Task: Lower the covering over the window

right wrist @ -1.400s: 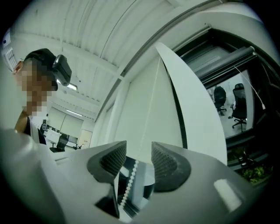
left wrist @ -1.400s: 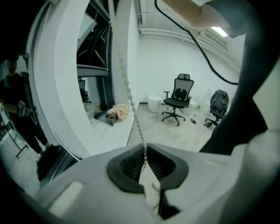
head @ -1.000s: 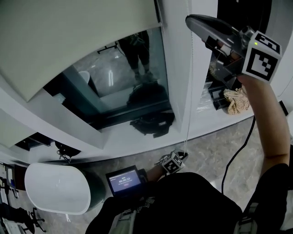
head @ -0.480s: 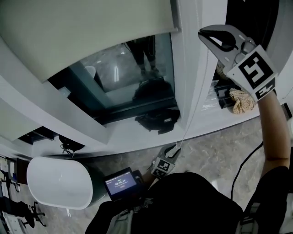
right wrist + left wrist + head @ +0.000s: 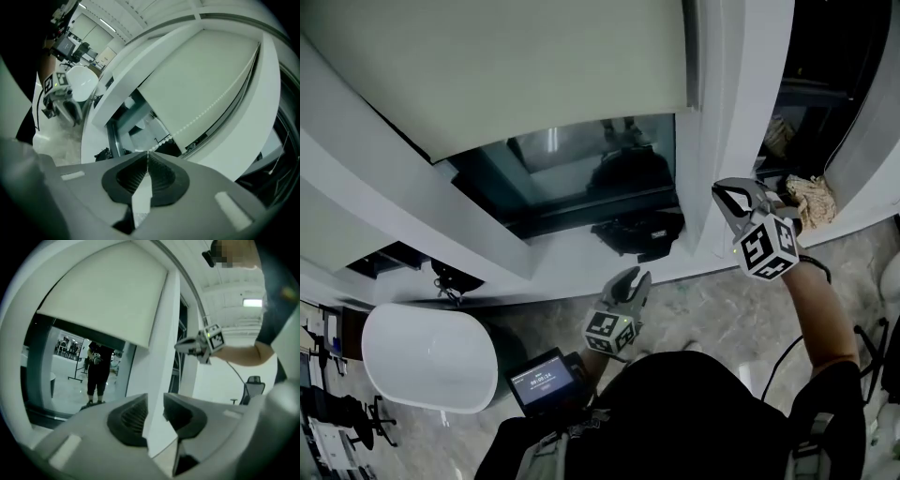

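The blind point(image 5: 516, 75) now hangs lower over the glass point(image 5: 581, 178). The right gripper point(image 5: 724, 194), clamped on the one bead chain point(image 5: 204, 109), has dropped beside the window post point(image 5: 727, 112). The left gripper point(image 5: 630, 278) has risen below the post, its jaws just opened and empty. One rag point(image 5: 814, 197) lies right of the post.

The blind point(image 5: 516, 66), pale and flat, hangs partway down over the upper part of the window point(image 5: 581, 173). Below its straight bottom edge the window is dark and uncovered. A white bead chain point(image 5: 206, 110) runs straight along the blind's right side.
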The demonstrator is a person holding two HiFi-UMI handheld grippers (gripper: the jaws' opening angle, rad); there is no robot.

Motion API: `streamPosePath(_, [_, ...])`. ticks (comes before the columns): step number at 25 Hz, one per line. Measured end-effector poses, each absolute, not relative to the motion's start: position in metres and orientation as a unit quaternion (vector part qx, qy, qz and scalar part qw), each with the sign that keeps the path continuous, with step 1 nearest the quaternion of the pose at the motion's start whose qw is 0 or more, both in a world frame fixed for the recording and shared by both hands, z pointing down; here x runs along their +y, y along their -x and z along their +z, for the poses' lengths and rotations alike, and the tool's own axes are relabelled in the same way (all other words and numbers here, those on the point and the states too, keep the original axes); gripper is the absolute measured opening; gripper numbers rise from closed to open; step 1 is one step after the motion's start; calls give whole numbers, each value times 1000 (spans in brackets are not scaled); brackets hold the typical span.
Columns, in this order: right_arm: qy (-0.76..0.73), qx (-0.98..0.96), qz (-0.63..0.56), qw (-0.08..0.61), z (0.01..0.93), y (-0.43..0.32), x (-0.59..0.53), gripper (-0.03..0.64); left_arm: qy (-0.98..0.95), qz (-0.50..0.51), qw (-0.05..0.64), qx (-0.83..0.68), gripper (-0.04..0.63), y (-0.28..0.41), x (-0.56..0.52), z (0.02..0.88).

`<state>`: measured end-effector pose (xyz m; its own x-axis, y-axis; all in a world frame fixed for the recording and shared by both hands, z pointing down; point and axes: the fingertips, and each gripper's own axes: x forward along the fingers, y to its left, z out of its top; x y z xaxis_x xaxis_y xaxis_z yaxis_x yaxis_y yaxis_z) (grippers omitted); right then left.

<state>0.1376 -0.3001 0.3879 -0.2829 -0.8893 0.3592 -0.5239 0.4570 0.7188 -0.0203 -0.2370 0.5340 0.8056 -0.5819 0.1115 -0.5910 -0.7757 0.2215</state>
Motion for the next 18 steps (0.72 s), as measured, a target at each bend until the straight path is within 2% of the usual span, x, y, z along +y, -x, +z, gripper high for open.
streamPosePath(5, [-411,-774,-164,454,530,-104,-266,9,-956,-30,94,-278,104,10,-243,476])
streamPosePath(12, [-294,-777,14,556,730,-62,-177,10,-970,-59,68,-228,103,-22,-245,436])
streamPosePath(14, [-265,-771,64,576,757,-55,-149,11,-974,-75,61,-206,103,-34,-243,416])
streamPosePath(18, [-261,-779,96,562,760,-38,-143,11,-979,-109,41,-168,103,-56,-235,356])
